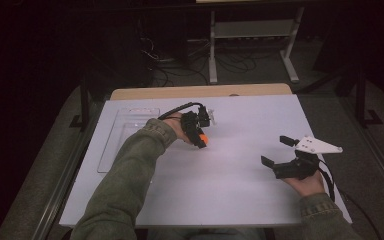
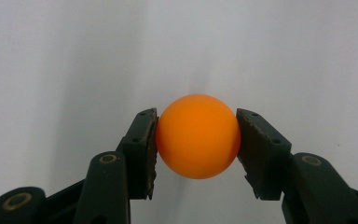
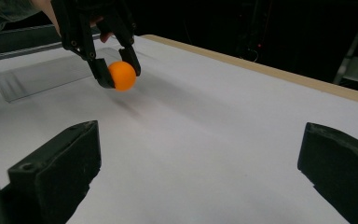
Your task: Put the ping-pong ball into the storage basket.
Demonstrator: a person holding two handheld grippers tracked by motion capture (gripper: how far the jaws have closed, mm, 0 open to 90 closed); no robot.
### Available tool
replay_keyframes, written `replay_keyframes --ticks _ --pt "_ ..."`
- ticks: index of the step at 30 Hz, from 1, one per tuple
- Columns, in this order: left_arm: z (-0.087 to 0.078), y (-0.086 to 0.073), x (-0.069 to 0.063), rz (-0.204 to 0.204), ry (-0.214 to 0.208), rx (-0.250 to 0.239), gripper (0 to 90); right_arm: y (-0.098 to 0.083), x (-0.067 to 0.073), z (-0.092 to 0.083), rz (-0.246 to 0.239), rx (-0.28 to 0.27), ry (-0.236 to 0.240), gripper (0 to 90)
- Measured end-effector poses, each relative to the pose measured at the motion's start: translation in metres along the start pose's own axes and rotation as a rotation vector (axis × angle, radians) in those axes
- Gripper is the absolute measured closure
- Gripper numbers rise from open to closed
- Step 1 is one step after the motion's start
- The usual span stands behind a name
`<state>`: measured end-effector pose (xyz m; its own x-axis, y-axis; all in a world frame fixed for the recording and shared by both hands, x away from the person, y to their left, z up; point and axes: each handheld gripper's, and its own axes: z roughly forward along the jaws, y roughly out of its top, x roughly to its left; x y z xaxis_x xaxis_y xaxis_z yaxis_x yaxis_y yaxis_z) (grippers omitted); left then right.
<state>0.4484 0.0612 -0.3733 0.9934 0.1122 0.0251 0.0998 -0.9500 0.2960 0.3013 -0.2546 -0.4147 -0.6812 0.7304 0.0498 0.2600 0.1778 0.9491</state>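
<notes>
An orange ball (image 2: 198, 136) sits pinched between the two black jaws of my left gripper (image 2: 196, 140), which is shut on it. From above, that gripper (image 1: 202, 140) points down over the middle of the white table (image 1: 240, 120), the ball (image 1: 203, 138) at its tips. From the right gripper view, the ball (image 3: 122, 75) hangs just above the table surface. My right gripper (image 1: 276, 151) rests at the right side of the table, open, its jaws (image 3: 200, 177) wide apart with nothing between them.
A clear plastic tray (image 1: 125, 135) lies flat at the left part of the table, behind the left hand. The table's far wooden edge (image 1: 200, 91) borders a dark floor with cables and a white stand (image 1: 252, 35).
</notes>
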Motion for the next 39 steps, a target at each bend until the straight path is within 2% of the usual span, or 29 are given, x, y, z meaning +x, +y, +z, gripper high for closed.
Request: replay_keyframes --ticks 16,30,39 --pt "-0.036 -0.005 -0.01 -0.003 0.041 -0.035 50.5 0.001 0.001 -0.001 -0.008 0.0 -0.002 0.0" --pt "-0.057 -0.008 -0.017 -0.006 0.055 -0.05 50.5 0.0 0.001 -0.001 -0.002 0.001 -0.006 0.0" --pt "-0.075 -0.009 -0.027 0.011 0.075 -0.068 50.5 0.001 0.001 -0.001 -0.006 -0.003 -0.004 0.0"
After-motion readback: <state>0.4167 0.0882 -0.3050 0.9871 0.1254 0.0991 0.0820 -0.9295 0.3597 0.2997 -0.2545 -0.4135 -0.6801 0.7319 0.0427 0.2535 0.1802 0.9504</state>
